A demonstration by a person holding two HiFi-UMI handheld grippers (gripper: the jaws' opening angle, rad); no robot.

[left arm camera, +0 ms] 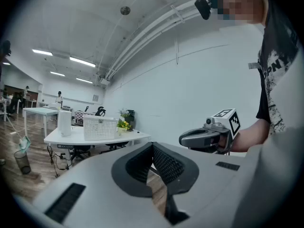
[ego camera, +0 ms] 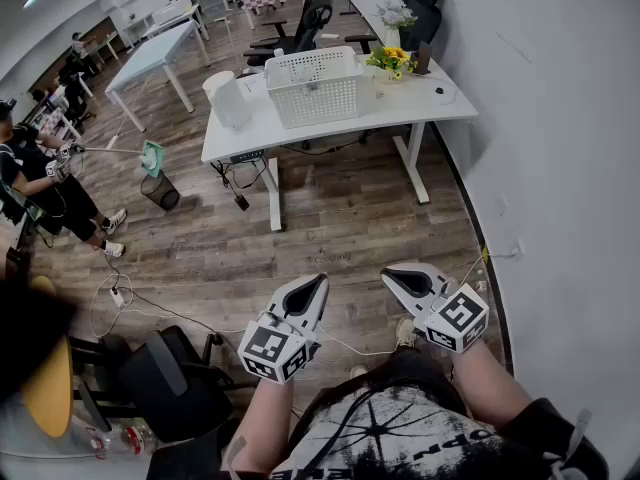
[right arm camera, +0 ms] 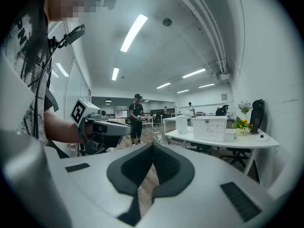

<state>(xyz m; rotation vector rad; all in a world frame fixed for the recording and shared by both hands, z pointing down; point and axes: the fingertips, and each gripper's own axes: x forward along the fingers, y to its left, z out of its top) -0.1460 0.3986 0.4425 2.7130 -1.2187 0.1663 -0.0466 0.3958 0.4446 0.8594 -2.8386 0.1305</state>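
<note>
I hold both grippers low in front of my body, over the wooden floor and well short of the white desk (ego camera: 400,103). My left gripper (ego camera: 318,282) is shut, its dark pads meeting at the tip with nothing between them; its own view shows the same tip (left arm camera: 153,145). The right gripper (ego camera: 392,275) is also shut and empty, as its own view shows (right arm camera: 153,145). They sit side by side, a small gap apart, each pointing toward the desk. On the desk stand a white lattice basket (ego camera: 315,86), a white canister (ego camera: 230,103) and yellow flowers (ego camera: 390,60).
A white wall (ego camera: 560,148) runs along the right. A black office chair (ego camera: 170,378) stands at my lower left, with cables (ego camera: 130,298) on the floor. A mesh bin (ego camera: 160,190) and a seated person (ego camera: 40,183) are at the left; more desks lie behind.
</note>
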